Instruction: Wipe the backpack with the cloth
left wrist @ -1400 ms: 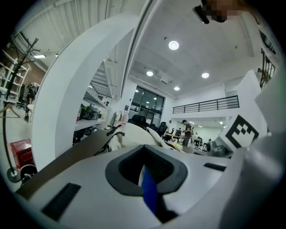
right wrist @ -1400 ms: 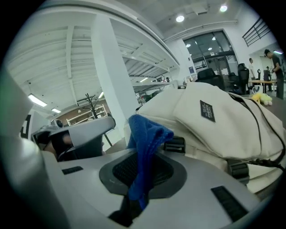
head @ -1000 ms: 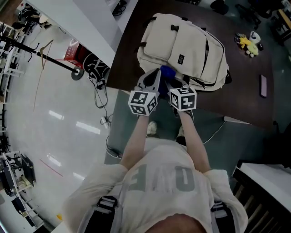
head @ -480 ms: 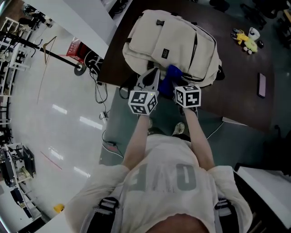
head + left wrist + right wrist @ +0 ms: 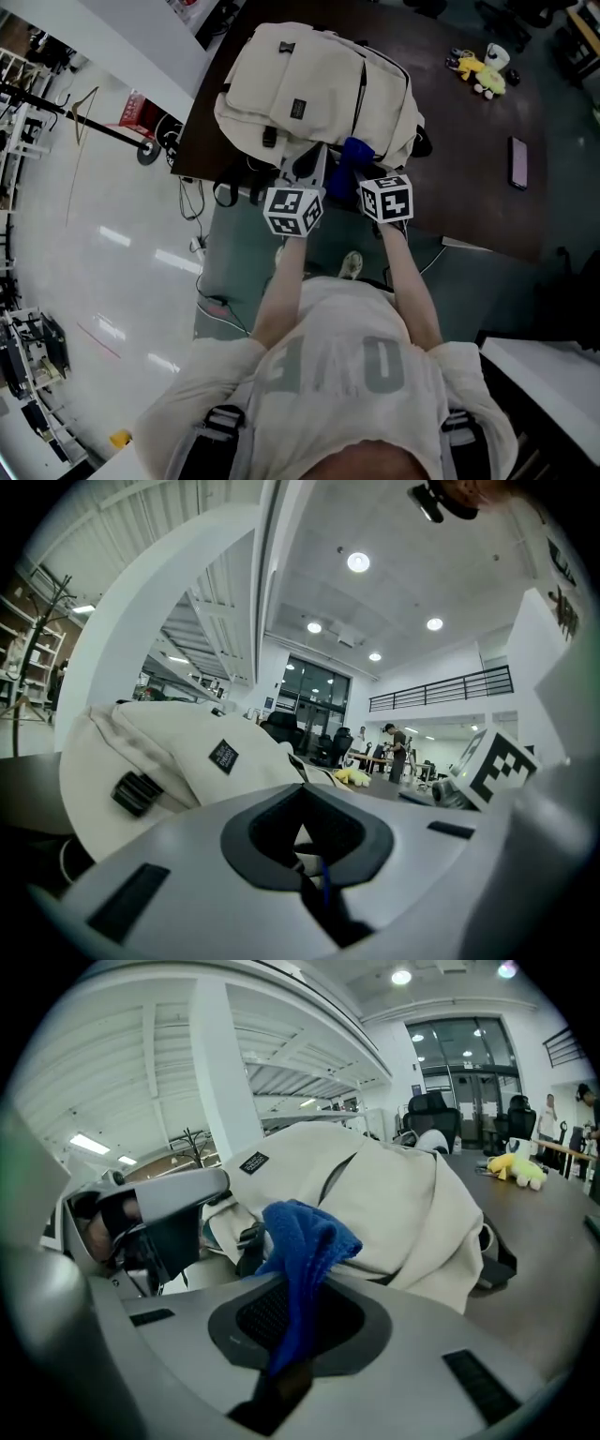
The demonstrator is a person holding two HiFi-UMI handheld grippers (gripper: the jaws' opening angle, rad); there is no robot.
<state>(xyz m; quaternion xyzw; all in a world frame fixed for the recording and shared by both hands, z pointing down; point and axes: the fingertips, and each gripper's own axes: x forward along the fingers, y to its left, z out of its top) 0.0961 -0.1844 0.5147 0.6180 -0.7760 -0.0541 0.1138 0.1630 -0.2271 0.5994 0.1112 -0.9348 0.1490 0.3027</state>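
Observation:
A cream backpack (image 5: 309,84) lies flat on the dark table (image 5: 469,197), near its front left corner. My right gripper (image 5: 359,171) is shut on a blue cloth (image 5: 354,155), which bunches above the jaws (image 5: 305,1241) right at the backpack's near right edge (image 5: 403,1194). My left gripper (image 5: 314,161) is just left of it at the backpack's near edge, jaws shut with nothing seen between them (image 5: 314,874). In the left gripper view the backpack (image 5: 187,752) fills the left side. Whether the cloth touches the fabric I cannot tell.
A yellow plush toy (image 5: 476,75) and a dark phone (image 5: 517,162) lie further right on the table. Cables (image 5: 202,187) hang and lie on the floor by the table's left corner. A coat stand (image 5: 84,112) is at the far left.
Both grippers have slid to the right along the backpack's near edge, from about its middle to its right end. The cloth stays in the right jaws.

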